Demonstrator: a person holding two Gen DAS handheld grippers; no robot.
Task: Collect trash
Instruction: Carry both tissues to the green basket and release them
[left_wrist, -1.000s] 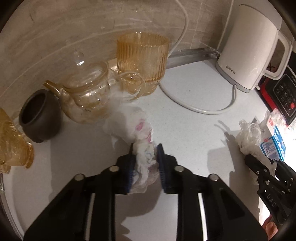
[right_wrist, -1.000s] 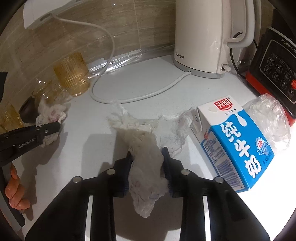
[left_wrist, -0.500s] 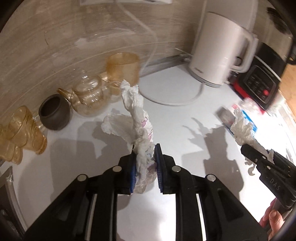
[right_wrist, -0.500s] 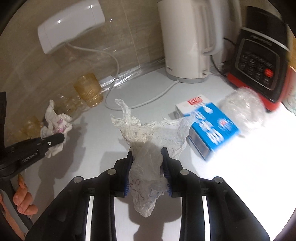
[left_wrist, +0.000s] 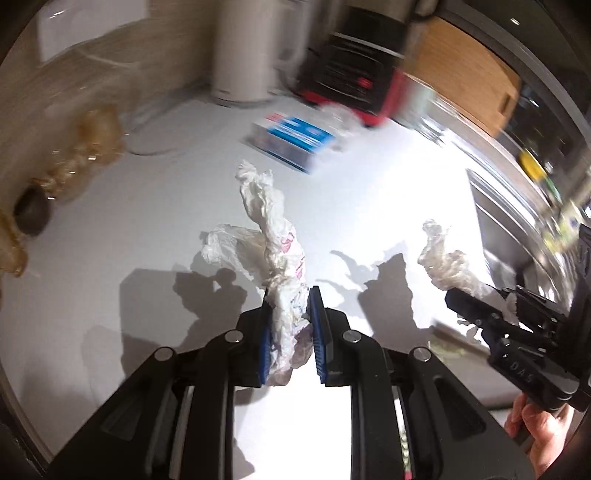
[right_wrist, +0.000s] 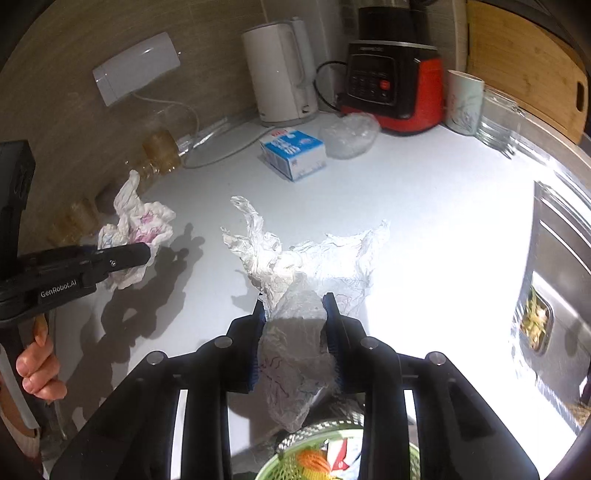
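Counter (right_wrist: 424, 206) wide, white, mostly bare in middle. Sink (right_wrist: 554, 280) bounds counter's right edge; kettle (right_wrist: 280, 70), blender (right_wrist: 395, 77), carton (right_wrist: 293, 149) crowd its back wall; amber glasses (right_wrist: 159, 155) along left. Green basket (right_wrist: 332, 454) at counter's near edge, below right gripper (right_wrist: 295, 310). Right gripper: jaws narrow, clamped on crumpled wrap (right_wrist: 295, 266), lifted off counter. Left gripper (left_wrist: 288, 306): jaws narrow, pinching tissue (left_wrist: 273, 236), also clear of counter.

right gripper (right_wrist: 293, 314) clamping crumpled tissue (right_wrist: 295, 266), green basket (right_wrist: 291, 450) below
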